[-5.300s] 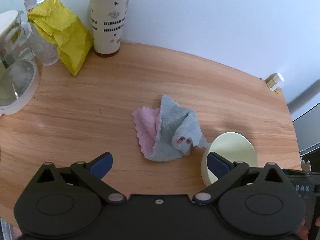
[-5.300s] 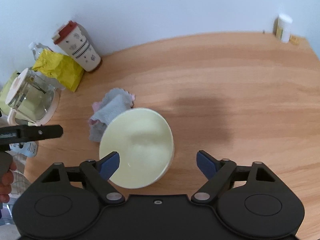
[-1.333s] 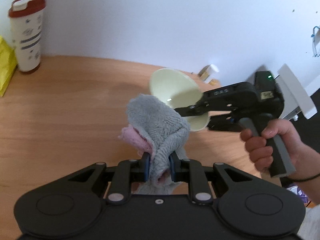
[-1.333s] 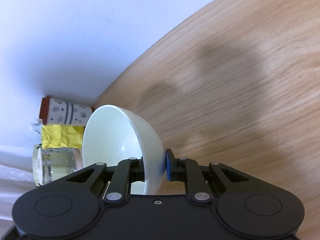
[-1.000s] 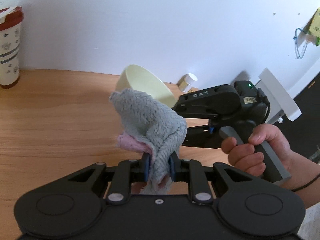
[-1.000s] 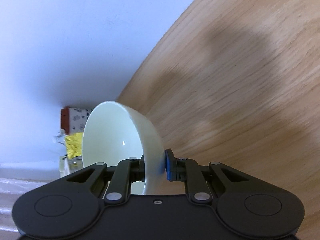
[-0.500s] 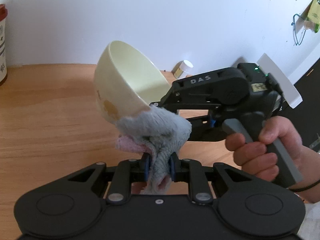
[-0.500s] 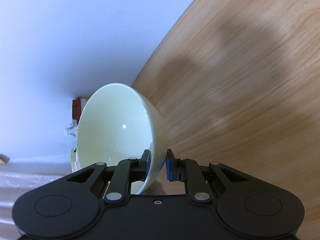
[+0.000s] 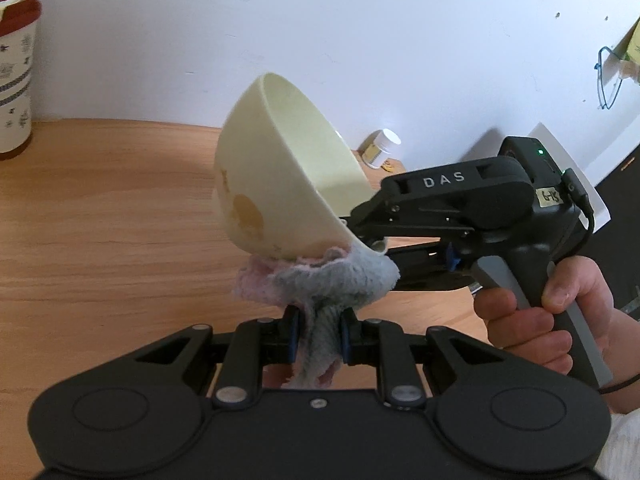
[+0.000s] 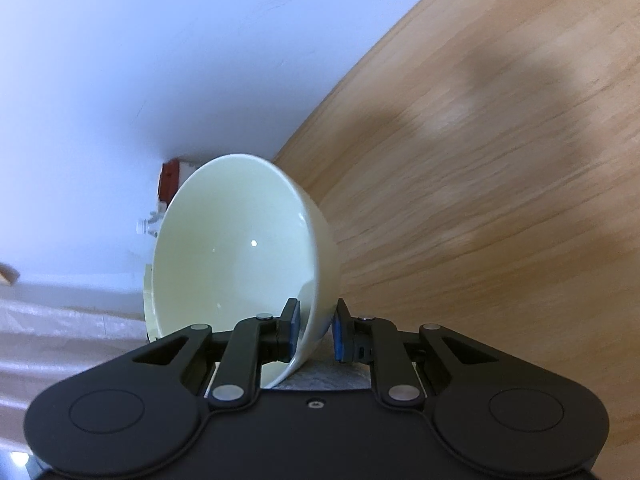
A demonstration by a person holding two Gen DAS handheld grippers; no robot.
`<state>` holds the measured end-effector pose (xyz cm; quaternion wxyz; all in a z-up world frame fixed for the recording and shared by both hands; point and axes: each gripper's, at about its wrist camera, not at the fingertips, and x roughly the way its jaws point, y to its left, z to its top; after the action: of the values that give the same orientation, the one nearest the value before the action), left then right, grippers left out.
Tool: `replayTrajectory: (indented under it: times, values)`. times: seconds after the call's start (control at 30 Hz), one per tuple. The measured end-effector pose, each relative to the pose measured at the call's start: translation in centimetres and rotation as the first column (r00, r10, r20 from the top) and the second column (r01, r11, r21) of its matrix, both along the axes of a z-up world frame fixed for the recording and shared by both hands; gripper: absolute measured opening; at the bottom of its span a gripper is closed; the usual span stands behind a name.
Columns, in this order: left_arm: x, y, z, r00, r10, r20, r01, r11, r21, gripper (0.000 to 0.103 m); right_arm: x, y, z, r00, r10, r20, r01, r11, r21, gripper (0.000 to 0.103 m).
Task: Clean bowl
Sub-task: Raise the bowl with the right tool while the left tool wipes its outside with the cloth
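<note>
Above the grained wooden table (image 9: 100,220), the smooth, pale round bowl (image 9: 280,184) was tipped on its side, mouth toward the wall, its rim pinched by the right gripper (image 10: 313,330), while the left gripper (image 9: 318,334) clamped a fuzzy grey-pink cloth (image 9: 320,284) against its stained underside.

A plain home room, by the look of it; a wooden desk (image 9: 100,216) stands against a bare white wall (image 9: 360,40); a patterned travel tumbler (image 9: 14,80) with a red lid sits at the back; a small white-capped jar (image 9: 378,153) stands near the wall.
</note>
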<state>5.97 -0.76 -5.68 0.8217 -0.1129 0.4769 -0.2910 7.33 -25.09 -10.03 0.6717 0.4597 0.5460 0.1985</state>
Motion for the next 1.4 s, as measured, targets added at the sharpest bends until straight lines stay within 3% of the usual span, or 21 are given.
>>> replayTrajectory:
  times: [0.6, 0.93, 1.4]
  values:
    - [0.3, 1.6, 1.1, 0.998, 0.059, 0.017, -0.060, 0.997, 0.043, 0.018, 0.6, 1.0, 0.1, 0.995, 0.092, 0.045, -0.093, 0.996, 0.007, 0.021]
    - [0.6, 2.7, 1.4, 0.998, 0.065, 0.015, -0.066, 0.996, 0.057, 0.018, 1.0, 1.5, -1.3, 0.990, 0.128, 0.066, -0.129, 0.992, 0.014, 0.022]
    - [0.6, 3.0, 1.8, 0.998, 0.067, 0.001, -0.067, 0.998, 0.013, 0.018, 0.5, 0.4, -0.7, 0.970, 0.220, 0.100, -0.221, 0.975, 0.000, 0.023]
